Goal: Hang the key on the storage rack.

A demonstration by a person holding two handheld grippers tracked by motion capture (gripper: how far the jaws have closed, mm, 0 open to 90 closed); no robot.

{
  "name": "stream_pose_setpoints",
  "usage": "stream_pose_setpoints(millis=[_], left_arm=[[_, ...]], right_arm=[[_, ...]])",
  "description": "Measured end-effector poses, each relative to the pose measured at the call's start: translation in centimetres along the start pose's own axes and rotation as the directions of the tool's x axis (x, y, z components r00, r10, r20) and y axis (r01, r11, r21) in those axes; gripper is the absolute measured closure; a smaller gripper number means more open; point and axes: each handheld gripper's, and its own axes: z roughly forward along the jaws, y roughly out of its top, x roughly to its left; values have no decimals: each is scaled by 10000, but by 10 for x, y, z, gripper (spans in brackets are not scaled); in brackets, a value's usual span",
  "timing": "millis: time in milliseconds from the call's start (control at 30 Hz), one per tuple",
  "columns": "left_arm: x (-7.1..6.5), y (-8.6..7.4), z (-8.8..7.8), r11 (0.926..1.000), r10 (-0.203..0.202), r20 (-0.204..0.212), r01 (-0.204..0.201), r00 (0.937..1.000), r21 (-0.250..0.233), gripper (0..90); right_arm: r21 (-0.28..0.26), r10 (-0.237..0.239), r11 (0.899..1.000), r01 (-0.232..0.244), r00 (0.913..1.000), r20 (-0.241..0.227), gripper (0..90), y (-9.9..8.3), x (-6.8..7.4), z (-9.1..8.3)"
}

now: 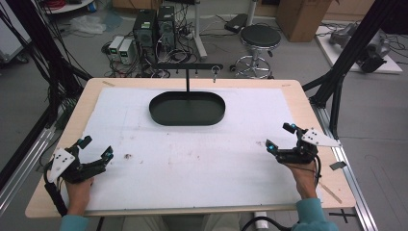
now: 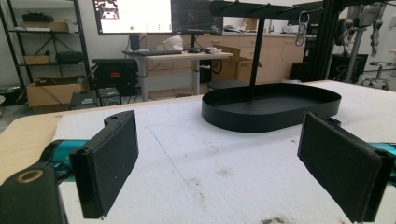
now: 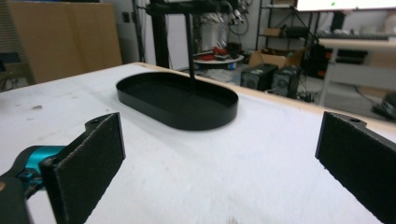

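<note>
left gripper [image 1: 95, 148] jaws spread wide, holding nothing, near-left corner of the white mat [image 1: 192, 168] | right gripper [image 1: 279, 136] also gaping, nothing held, near-right | black oval tray [image 1: 187, 117] with its hanger stand sits far-centre, well apart from both | progress: looks like nothing begun, all work ahead

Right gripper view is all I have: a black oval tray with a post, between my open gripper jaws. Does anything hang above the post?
Observer: Yes. A crossbar tops the post, and a silver carabiner hangs from it, right of the post in the high view.
Operator: Where is the left gripper?
Observer: The left gripper is at the left front of the white sheet, open and holding nothing.
Operator: Is anything lying near it?
Observer: A small dark stain marks the sheet just to its right.
</note>
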Motion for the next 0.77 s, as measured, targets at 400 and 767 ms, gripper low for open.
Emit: stream_pose_setpoints(millis=[400, 767], left_arm=[[0, 0, 0, 10000, 20, -7, -20, 10000, -17, 128], [0, 0, 0, 10000, 6, 13, -6, 10000, -34, 127]], right_arm=[[-333, -53, 9994, 58, 9999, 138, 7, -41, 8, 3], [-337, -104, 9994, 118, 9991, 402, 7, -43, 10, 4]])
